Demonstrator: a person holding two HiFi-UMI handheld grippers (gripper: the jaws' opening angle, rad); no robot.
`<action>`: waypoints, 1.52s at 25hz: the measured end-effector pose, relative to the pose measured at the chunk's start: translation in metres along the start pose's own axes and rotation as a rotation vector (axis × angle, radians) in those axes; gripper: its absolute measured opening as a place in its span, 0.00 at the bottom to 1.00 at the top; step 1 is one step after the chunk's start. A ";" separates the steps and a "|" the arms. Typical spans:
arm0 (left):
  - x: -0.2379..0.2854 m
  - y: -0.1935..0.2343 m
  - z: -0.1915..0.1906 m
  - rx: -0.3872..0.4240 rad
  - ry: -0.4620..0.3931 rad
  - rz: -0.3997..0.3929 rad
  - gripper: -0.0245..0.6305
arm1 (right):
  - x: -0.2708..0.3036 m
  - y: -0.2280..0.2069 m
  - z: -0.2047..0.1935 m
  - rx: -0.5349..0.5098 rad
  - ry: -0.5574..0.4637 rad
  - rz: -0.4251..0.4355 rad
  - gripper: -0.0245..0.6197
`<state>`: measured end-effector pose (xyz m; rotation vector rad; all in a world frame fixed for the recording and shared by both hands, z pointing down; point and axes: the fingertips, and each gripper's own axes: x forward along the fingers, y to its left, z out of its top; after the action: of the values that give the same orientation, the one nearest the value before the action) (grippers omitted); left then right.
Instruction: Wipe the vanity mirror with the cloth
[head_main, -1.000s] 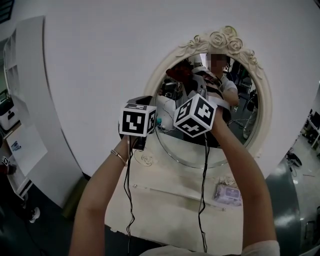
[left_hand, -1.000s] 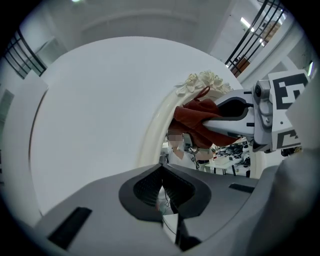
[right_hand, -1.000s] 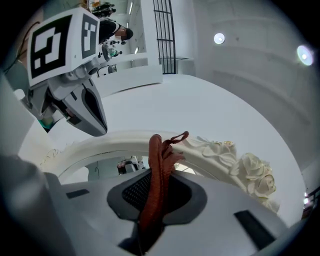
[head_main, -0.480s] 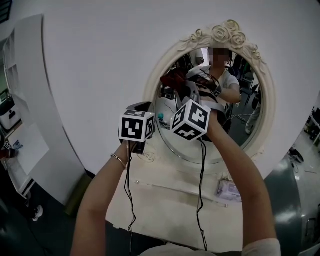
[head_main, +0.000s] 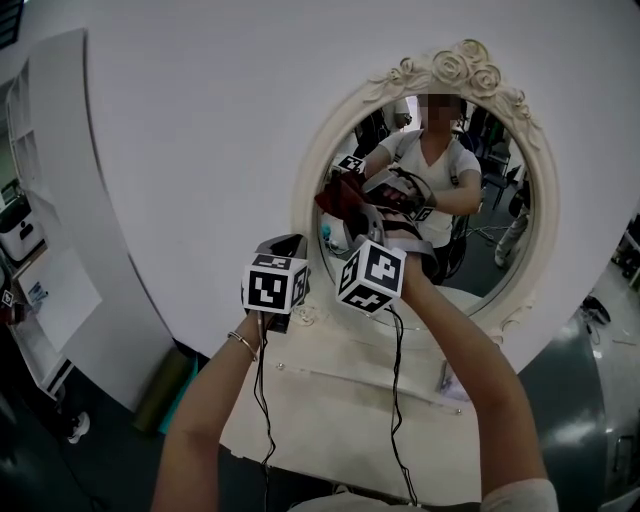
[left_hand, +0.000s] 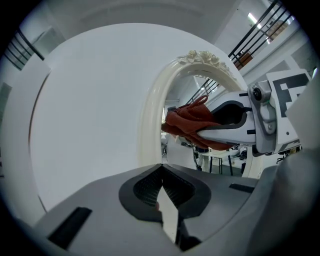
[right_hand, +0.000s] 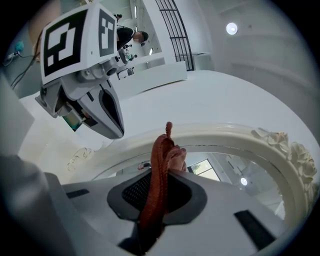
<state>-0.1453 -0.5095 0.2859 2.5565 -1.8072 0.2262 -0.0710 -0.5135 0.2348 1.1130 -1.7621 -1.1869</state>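
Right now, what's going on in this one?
A person stands at a vanity mirror with a gripper in each hand. The right gripper is shut on a red cloth and holds it up at the left side of the glass, close to the frame. The left gripper has its jaws together with nothing in them, and sits just outside the frame's left edge, taking no part in the wiping.

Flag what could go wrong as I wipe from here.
The cloth sticks out of the right gripper as a thin fold, so the hard jaws might scrape the mirror. The left gripper, shut and empty, hangs close beside the frame and could bump it.
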 end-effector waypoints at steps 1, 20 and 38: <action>0.001 0.000 -0.006 -0.004 0.007 -0.001 0.05 | 0.002 0.007 -0.001 -0.003 0.001 0.010 0.14; 0.007 -0.015 -0.098 -0.060 0.107 -0.048 0.05 | 0.007 0.133 -0.042 -0.059 -0.028 0.186 0.14; -0.001 -0.033 -0.176 -0.079 0.238 -0.067 0.05 | 0.007 0.231 -0.083 0.045 -0.015 0.237 0.14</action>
<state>-0.1351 -0.4824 0.4627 2.4125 -1.6116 0.4288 -0.0585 -0.5000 0.4792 0.8927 -1.8817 -1.0185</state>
